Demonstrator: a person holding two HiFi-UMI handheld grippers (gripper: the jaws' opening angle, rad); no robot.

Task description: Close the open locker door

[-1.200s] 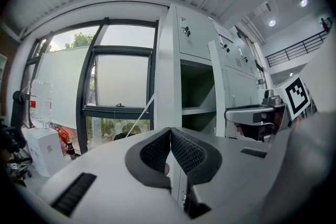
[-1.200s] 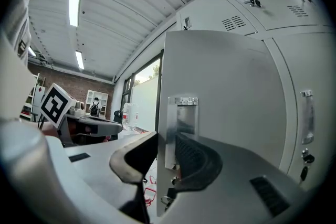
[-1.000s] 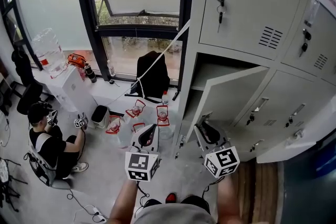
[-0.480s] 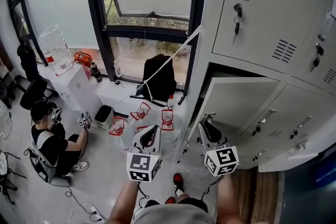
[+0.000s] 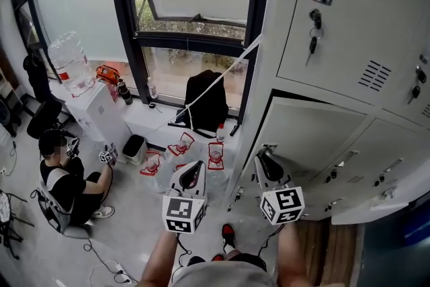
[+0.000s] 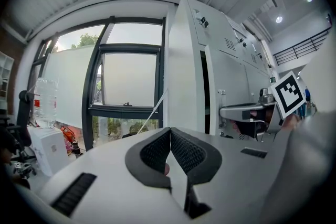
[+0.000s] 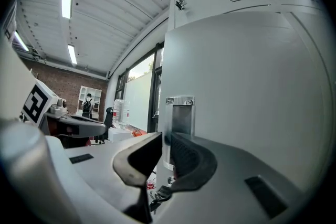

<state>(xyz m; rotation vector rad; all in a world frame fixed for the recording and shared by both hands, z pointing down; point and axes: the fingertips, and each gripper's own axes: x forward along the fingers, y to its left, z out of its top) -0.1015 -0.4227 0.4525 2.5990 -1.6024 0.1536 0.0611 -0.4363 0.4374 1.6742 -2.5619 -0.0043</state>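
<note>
Right gripper view: fingers [image 7: 192, 159] closing on locker door [image 7: 252, 86].

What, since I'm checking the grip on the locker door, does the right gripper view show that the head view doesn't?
Only the right gripper view: the jaws of the right gripper closing on the edge of the locker door, just below a metal latch plate. Only the head view: a seated person and a black backpack. Both: the nearly closed locker door and the right gripper at it.
</note>
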